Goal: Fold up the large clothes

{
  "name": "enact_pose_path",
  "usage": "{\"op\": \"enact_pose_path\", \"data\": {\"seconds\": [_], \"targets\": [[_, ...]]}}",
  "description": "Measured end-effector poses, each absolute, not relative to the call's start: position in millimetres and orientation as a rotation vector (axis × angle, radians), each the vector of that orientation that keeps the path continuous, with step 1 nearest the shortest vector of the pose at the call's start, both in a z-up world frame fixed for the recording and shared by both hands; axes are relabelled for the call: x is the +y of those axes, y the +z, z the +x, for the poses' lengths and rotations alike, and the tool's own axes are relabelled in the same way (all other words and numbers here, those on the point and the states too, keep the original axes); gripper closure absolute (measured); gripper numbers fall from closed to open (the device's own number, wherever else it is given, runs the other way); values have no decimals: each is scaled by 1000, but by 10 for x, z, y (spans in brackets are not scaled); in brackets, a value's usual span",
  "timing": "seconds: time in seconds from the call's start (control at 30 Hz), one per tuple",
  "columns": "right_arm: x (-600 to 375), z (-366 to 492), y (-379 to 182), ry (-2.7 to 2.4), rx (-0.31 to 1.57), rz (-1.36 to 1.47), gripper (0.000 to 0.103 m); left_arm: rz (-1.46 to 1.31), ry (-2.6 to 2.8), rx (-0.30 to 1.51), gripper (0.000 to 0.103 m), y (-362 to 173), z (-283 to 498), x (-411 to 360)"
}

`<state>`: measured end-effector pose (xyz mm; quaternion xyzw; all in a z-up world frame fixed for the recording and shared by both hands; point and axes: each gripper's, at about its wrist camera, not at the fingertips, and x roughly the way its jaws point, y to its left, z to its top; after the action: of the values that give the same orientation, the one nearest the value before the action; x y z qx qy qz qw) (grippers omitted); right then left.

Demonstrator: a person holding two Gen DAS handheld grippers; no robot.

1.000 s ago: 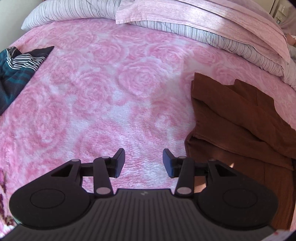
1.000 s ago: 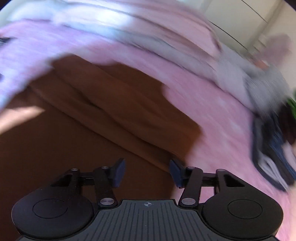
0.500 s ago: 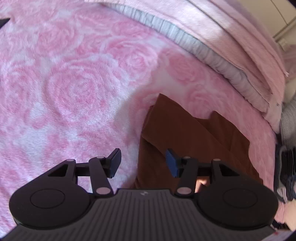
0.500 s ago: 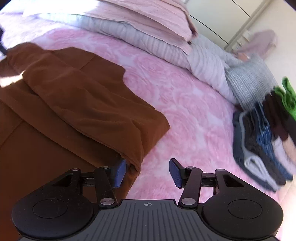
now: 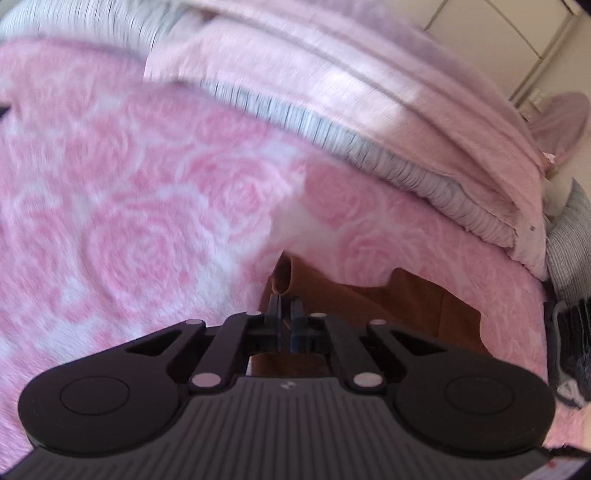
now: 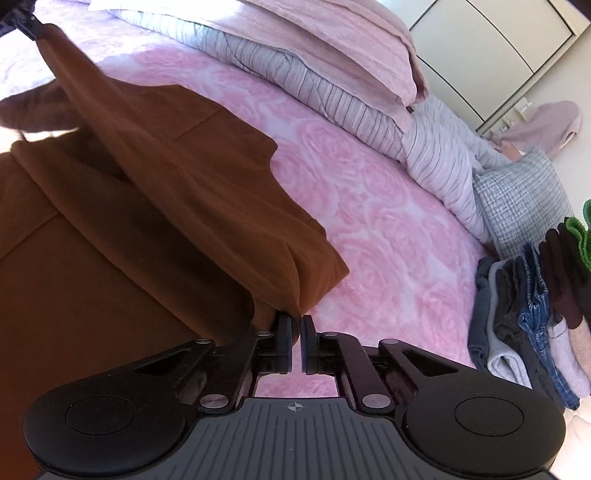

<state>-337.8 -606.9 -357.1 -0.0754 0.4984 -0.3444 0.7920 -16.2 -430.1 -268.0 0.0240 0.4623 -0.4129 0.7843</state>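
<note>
A large brown garment lies partly folded on the pink rose-patterned bed cover. My right gripper is shut on the garment's near right corner, cloth pinched between the blue pads. In the left wrist view my left gripper is shut on the garment's far left corner, and a small fold of cloth sticks up above the fingertips. In the right wrist view that same left gripper shows at the top left with the brown edge lifted taut below it.
A folded pink and striped duvet runs along the head of the bed. A stack of folded clothes sits at the right edge beside a grey checked pillow. White wardrobe doors stand behind.
Both grippers went from open to shut, each closing on a corner of the brown garment. The left corner has been lifted off the bed, pulling its edge taut.
</note>
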Motion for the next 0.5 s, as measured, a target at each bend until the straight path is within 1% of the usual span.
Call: {"op": "enact_pose_path", "data": {"seconds": [0.07,0.13,0.3,0.4,0.47,0.5], "targets": [[-6011,-3408,-3563,-718,1072,-186,103,85,-892,955,102,-2586,-226,-4165],[-5972,-3416,-3612,-683,1093,-187,103,139,-881,944,102,-2623,-287,-4039],[-5930,-3416,-3812,-622,1184,-216,103,445,-890,958,101,-3248,-514,-4051],[-5985,-3425,-3849,-582,1280,-166,103,495,-901,919,100,-3309,-618,-4042],[-6003,-3447,-3753,-574,1295,-137,102,512,-874,918,90,-3265,-617,-4024],[-6017,-3461,-3664,-571,1277,-107,102,509,-859,916,89,-3225,-598,-4007]]}}
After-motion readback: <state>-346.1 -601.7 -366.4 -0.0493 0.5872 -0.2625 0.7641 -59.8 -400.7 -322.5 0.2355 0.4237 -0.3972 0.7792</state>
